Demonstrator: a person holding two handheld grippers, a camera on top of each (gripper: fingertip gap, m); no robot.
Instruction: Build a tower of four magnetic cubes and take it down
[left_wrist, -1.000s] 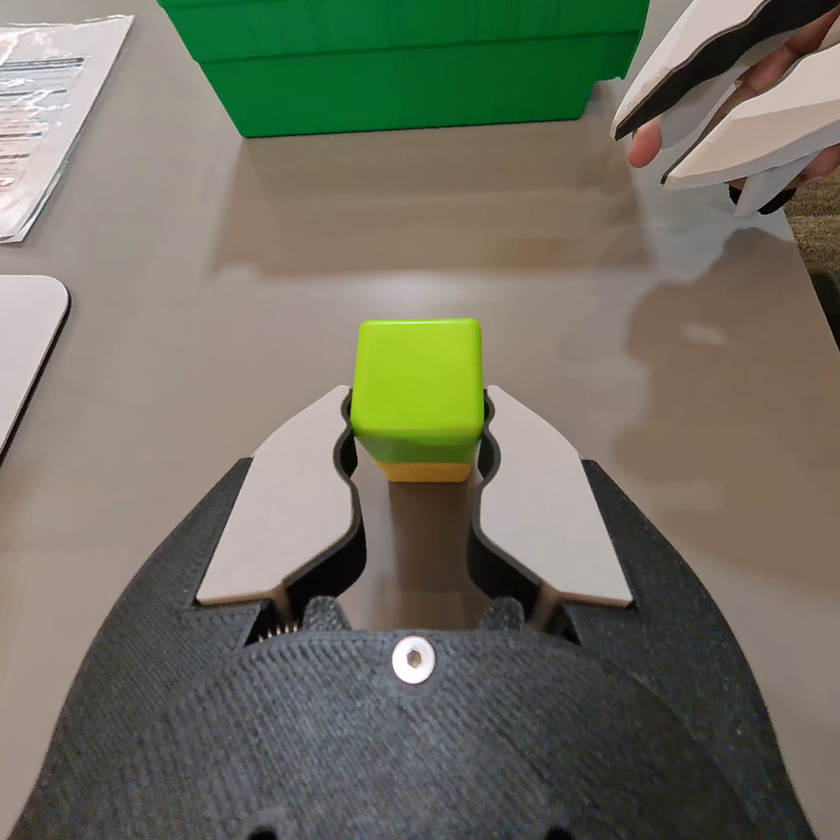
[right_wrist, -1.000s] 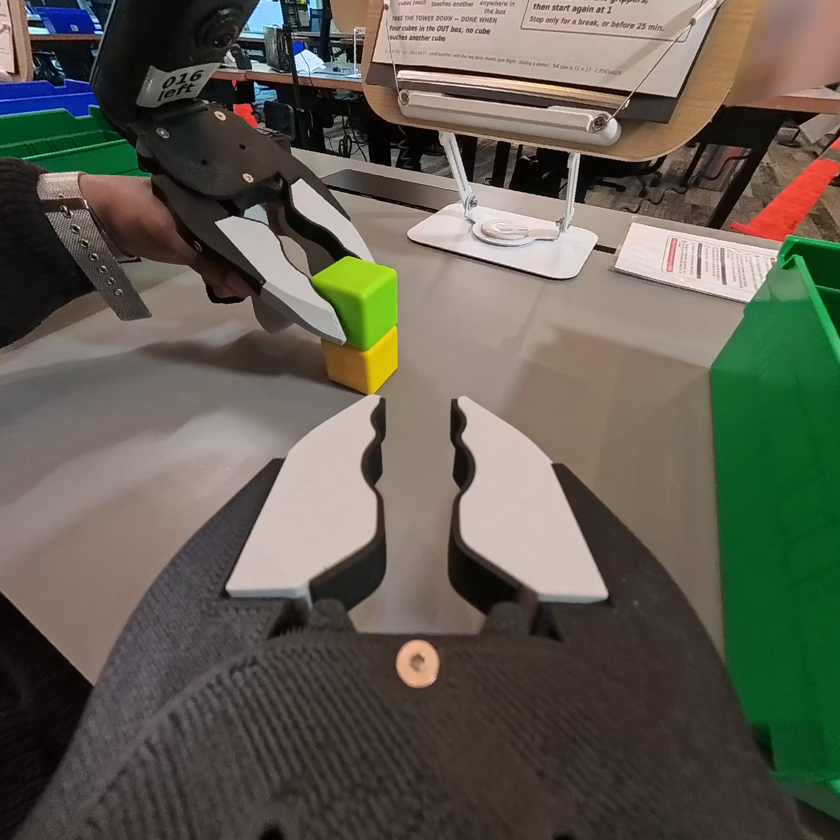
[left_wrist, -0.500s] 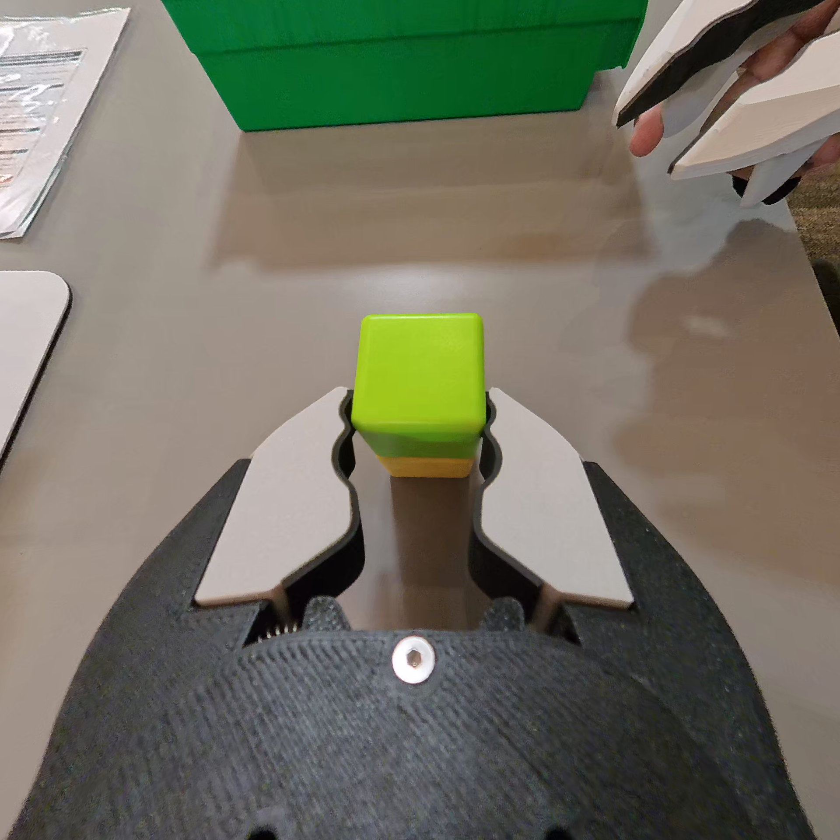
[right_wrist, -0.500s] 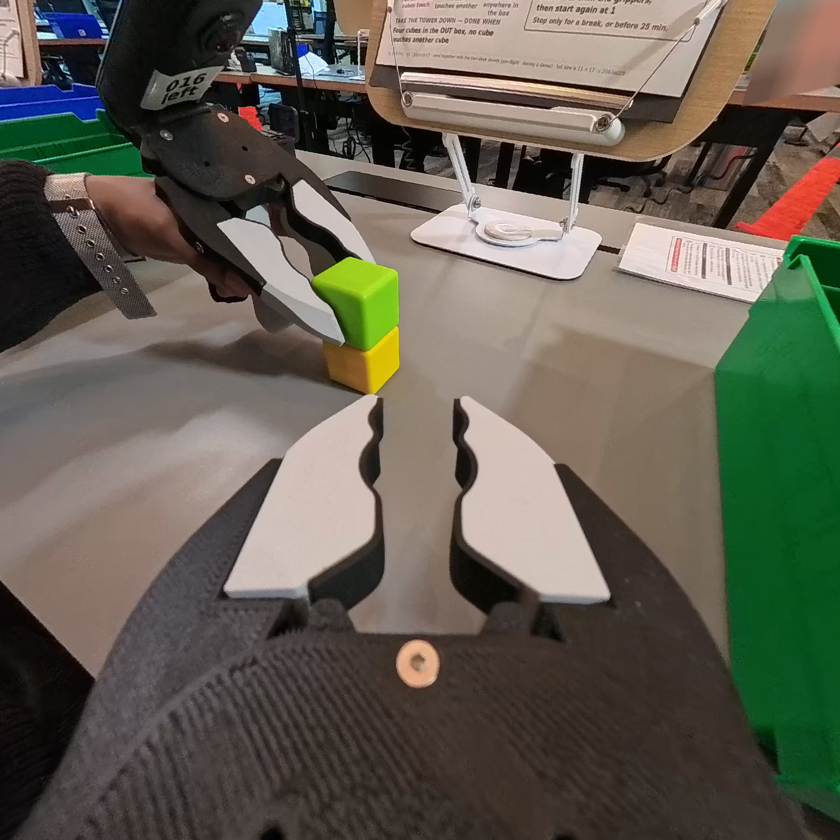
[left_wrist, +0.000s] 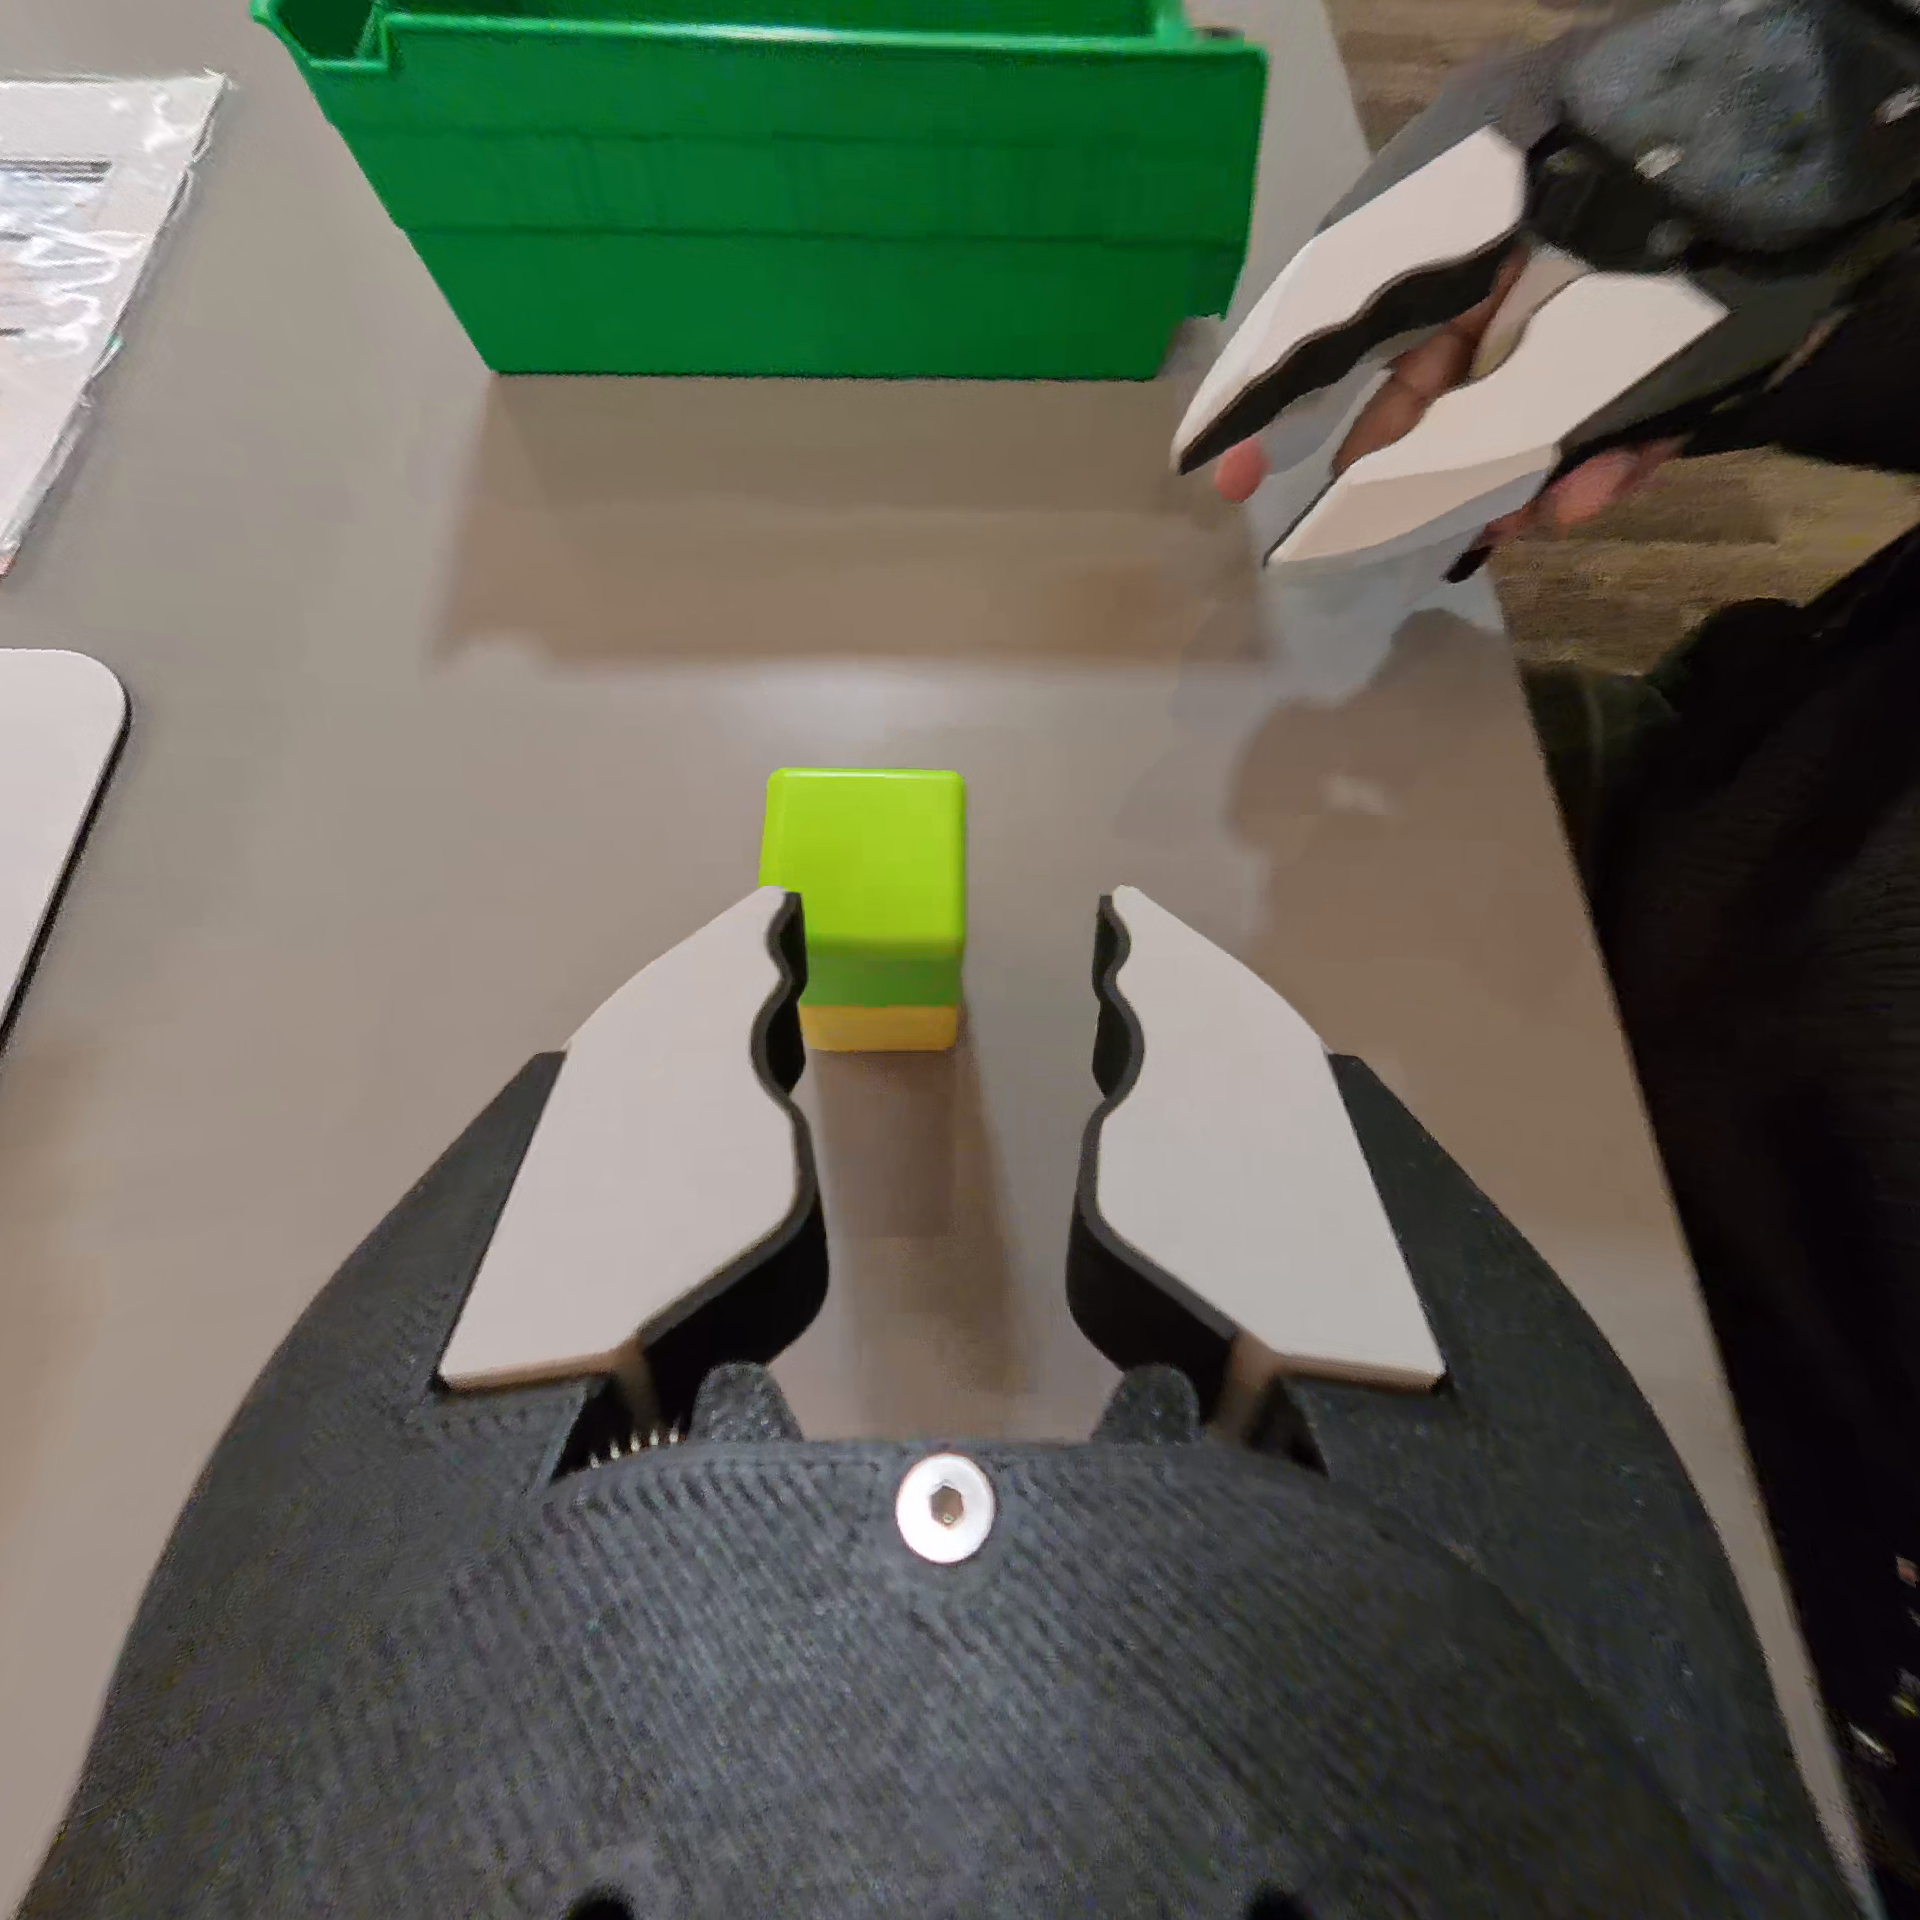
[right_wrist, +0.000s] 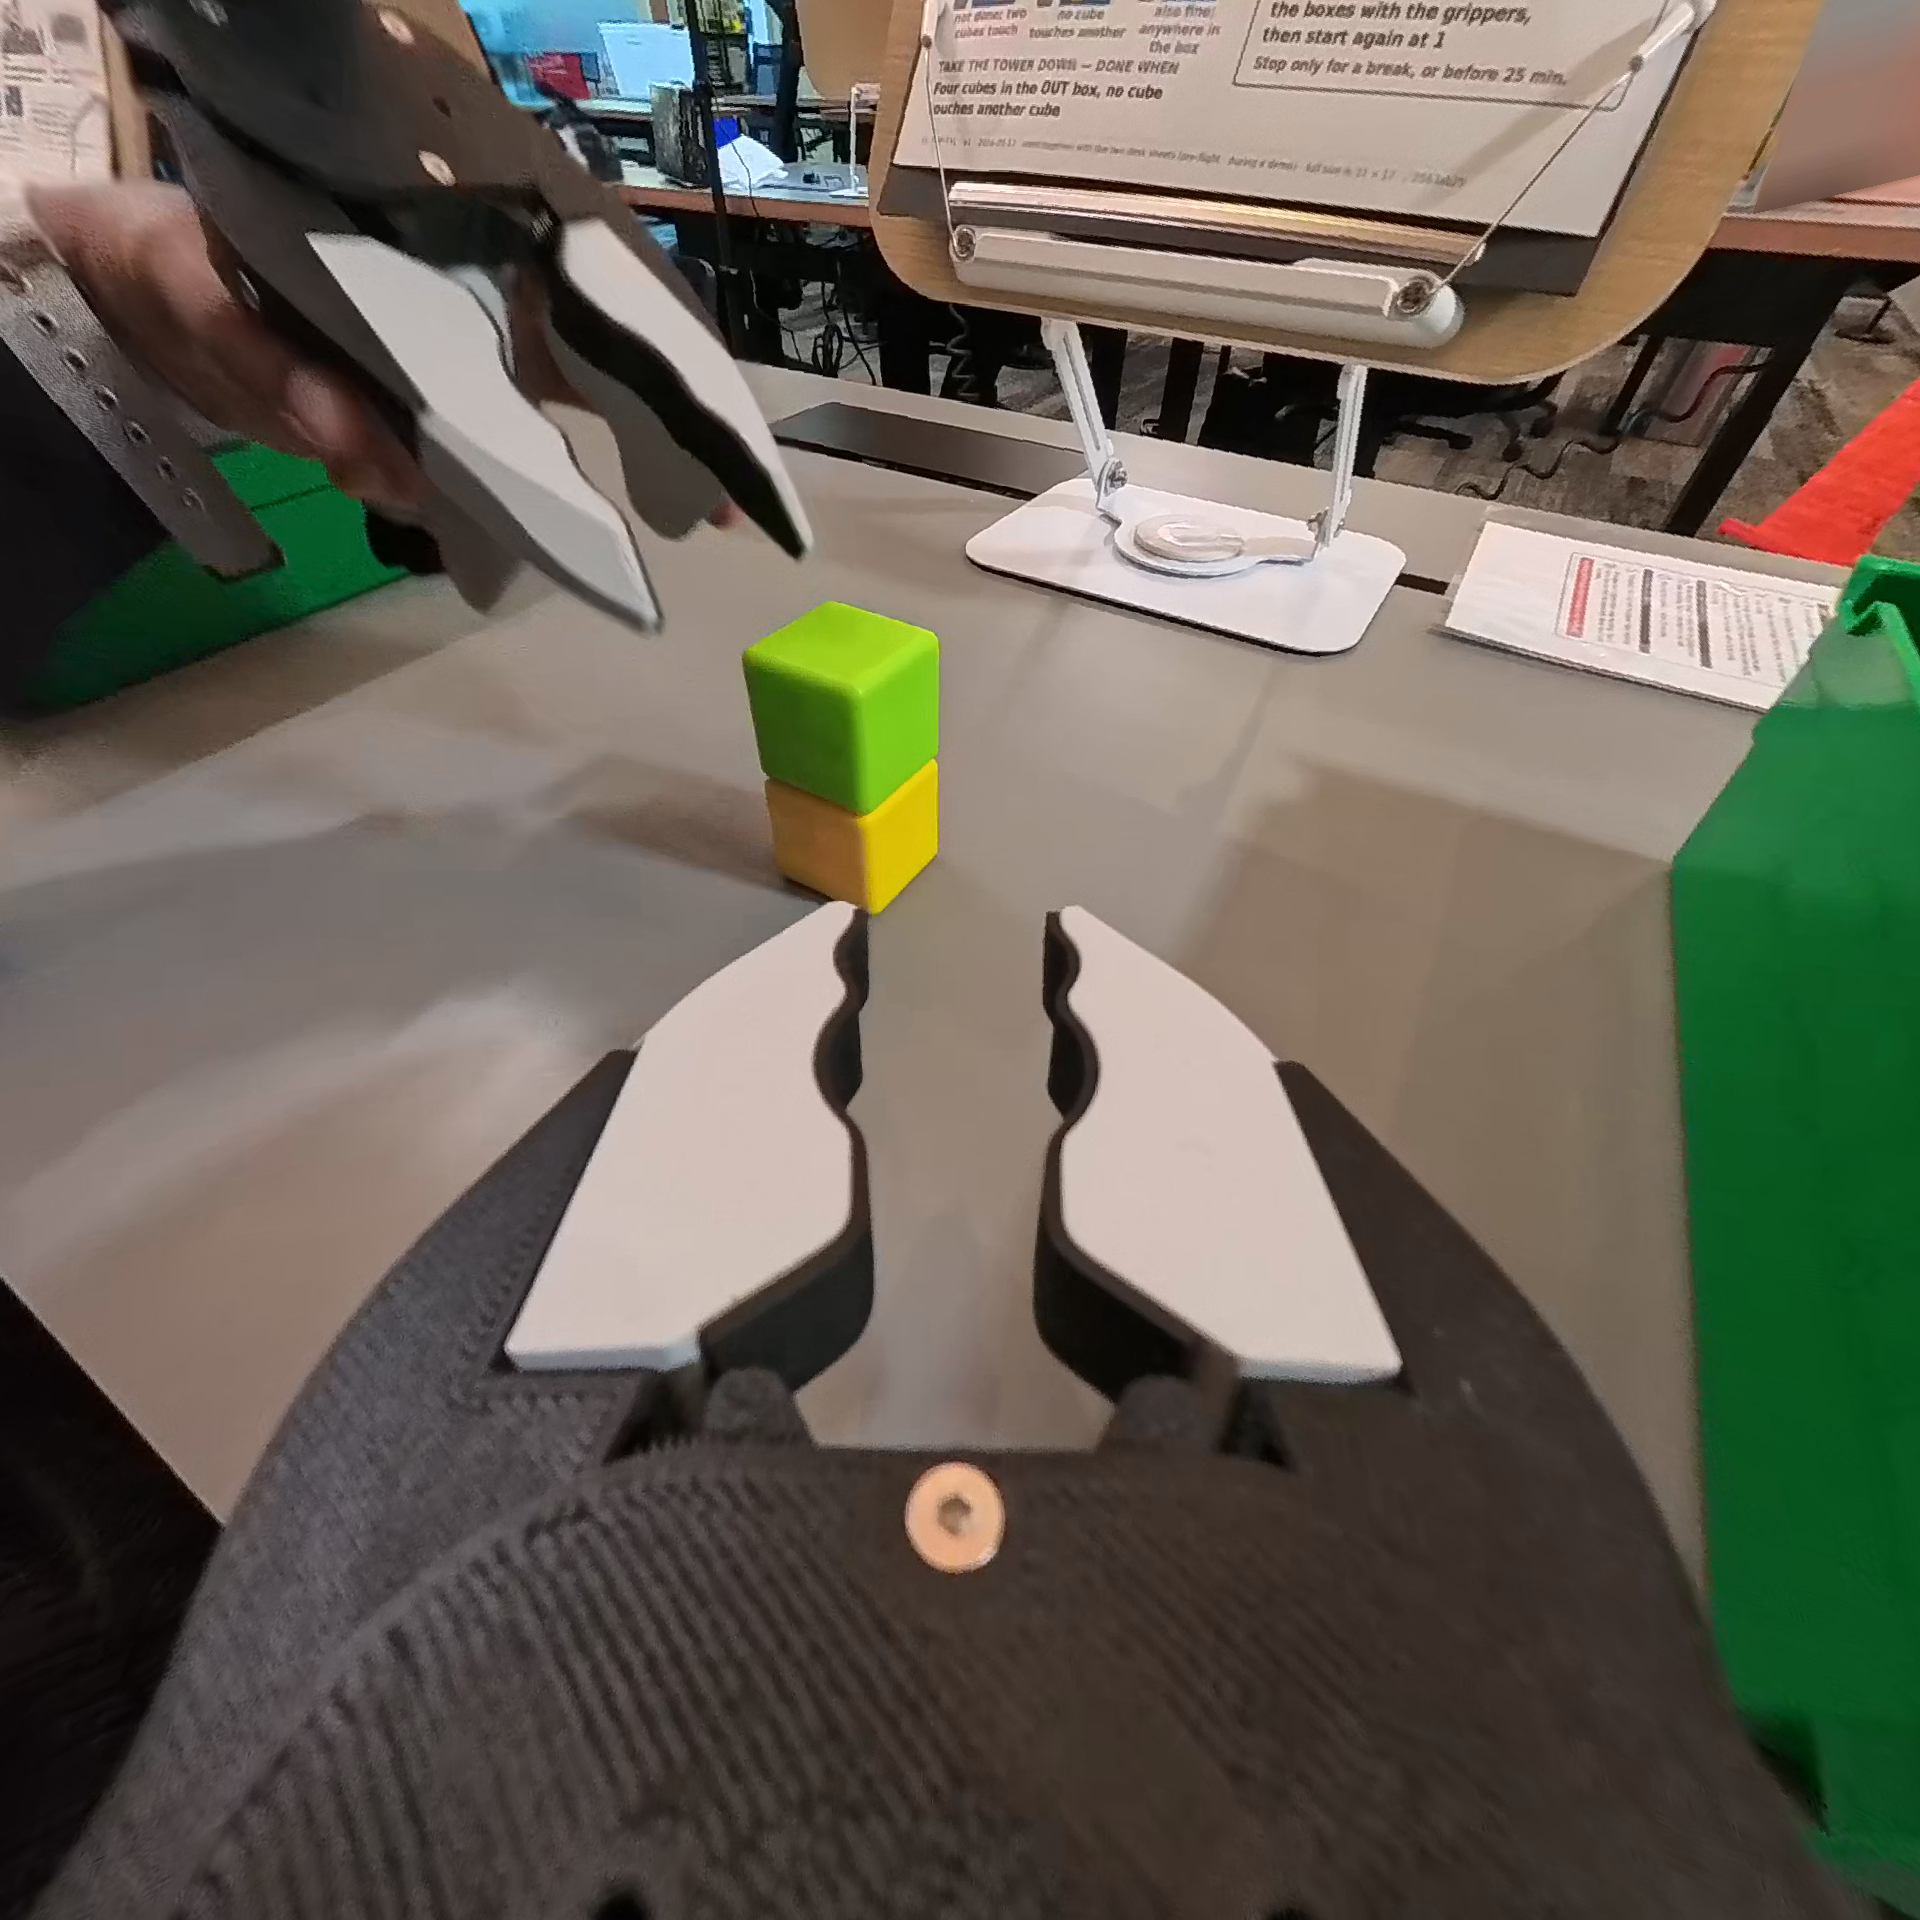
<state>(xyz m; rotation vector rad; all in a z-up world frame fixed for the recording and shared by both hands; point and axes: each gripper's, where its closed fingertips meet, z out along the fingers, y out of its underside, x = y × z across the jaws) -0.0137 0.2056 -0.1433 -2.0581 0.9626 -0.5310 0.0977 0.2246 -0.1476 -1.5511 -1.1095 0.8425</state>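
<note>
Released, green cube (right_wrist: 842, 701) sits on yellow cube (right_wrist: 857, 840); both grippers' jaws spread.

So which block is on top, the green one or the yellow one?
The green cube is on top. The yellow cube sits under it, resting on the grey table.

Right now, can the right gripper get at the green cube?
Probably yes. The right gripper is open, bare table lies between it and the green cube, and the left gripper is lifted clear.
</note>
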